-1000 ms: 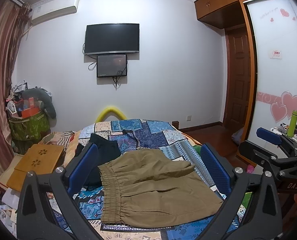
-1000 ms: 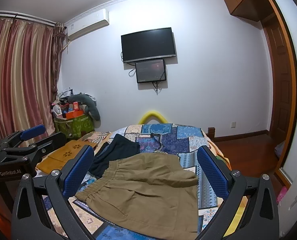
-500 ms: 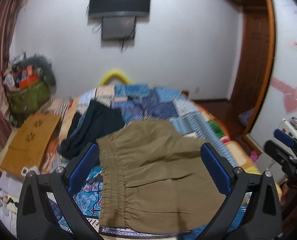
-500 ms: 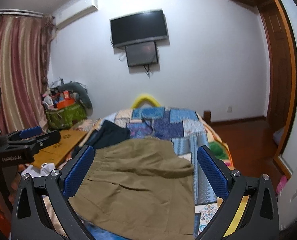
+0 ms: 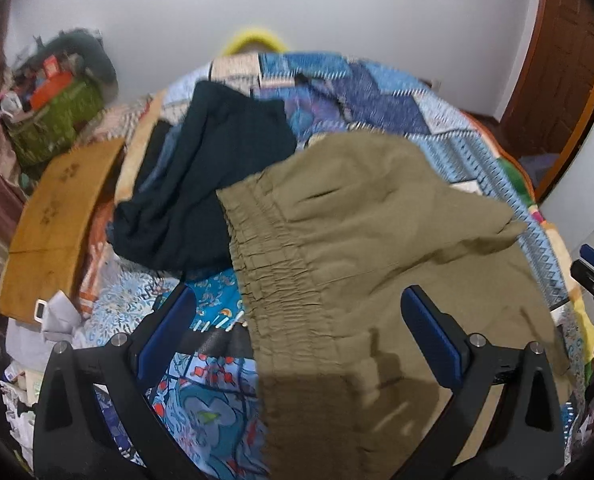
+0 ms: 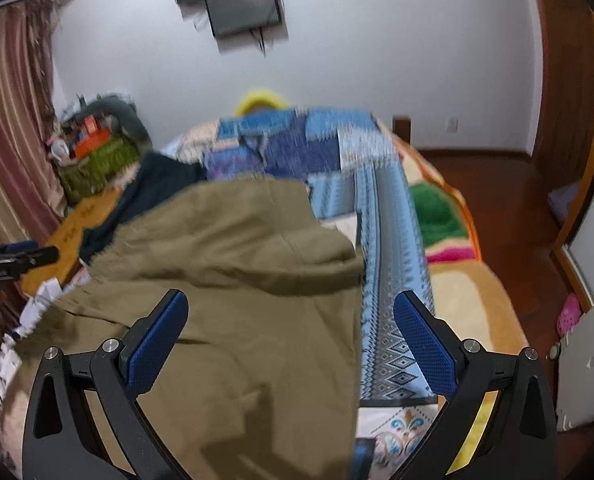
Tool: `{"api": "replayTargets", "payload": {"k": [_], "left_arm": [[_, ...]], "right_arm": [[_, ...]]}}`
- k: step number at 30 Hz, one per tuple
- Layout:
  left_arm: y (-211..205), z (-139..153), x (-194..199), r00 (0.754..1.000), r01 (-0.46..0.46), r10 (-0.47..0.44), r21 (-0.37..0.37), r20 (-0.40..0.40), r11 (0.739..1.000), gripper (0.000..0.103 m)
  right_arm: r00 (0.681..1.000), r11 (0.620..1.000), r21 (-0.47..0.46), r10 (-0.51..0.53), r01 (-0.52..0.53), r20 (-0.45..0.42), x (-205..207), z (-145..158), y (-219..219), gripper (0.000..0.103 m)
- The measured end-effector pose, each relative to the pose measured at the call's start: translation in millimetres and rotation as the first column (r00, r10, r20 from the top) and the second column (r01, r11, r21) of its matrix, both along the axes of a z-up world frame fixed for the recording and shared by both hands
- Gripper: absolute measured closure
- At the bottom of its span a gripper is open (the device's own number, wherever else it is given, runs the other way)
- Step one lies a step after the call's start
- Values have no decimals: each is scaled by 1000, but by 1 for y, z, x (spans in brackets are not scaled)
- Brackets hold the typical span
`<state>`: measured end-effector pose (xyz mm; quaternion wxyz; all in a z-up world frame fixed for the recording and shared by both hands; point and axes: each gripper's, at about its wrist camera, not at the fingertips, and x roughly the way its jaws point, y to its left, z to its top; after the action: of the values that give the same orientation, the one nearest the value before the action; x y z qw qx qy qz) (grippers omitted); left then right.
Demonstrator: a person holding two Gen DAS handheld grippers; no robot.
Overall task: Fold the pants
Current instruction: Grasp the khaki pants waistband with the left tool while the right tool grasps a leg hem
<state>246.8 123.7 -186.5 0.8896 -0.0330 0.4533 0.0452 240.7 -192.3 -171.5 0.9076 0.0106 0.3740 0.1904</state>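
Far left in the left wrist view there's a green bag stuffed with junk against the wall, then a flat orange board lying along the bed's left edge. Next over is a dark garment bunched up on the patchwork quilt. Its right edge sits touching or slightly under the pants, can't really tell which.

The pants are olive and spread out flat on the quilt, filling most of the near middle of the bed. The gathered elastic waistband runs down their left side, and the legs point off to the right. One layer is folded over on top, leaving a raised edge across the far part.

The left gripper hangs just above the waistband end, jaws wide apart and holding nothing. One blue pad is over the quilt, the other over the fabric.

In the right wrist view, the right gripper hovers over the right side of the pants near the leg end, jaws also spread and empty. Its left pad is above the cloth, its right pad above the blue patterned strip of quilt.

Further right the bed drops off to a wood floor and a brown door frame. Both views are a bit motion-blurred, so fine detail is mushy.
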Motion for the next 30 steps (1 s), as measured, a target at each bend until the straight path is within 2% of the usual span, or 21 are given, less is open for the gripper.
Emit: {"api": "replayTargets", "payload": {"k": [3,5,11,17,21,24,26,30], "left_arm": [[11,-13,13,999,5,-5,6,-47,1000,2],[17,-19,19,997,16,-15,5,-74,1000,10],[29,-36,33,990,39,-43,-34,-138,999,21],[31,-54,39,977,63,-81,-94,-196,994,24],[30,-65,41,966,72,-115,-186,-231,980,26],[23,-67,40,967,78,-116,-166,-227,983,26],[22,-66,38,970,82,-115,-154,-216,985,27],[22,-64,34,973,87,-115,-141,-199,986,32]], "right_arm": [[997,999,-37,27,-30,-70,20,-20,0,19],[992,998,-53,39,-46,-119,30,-29,-1,30],[979,996,-48,64,-75,-193,56,-48,-3,51],[970,992,-92,66,-90,-236,74,-66,4,56],[971,987,-136,53,-86,-231,77,-73,11,56],[972,975,-198,56,-102,-227,75,-76,20,59],[972,970,-219,55,-106,-226,74,-78,22,82],[968,973,-197,72,-121,-239,74,-78,18,95]]}}
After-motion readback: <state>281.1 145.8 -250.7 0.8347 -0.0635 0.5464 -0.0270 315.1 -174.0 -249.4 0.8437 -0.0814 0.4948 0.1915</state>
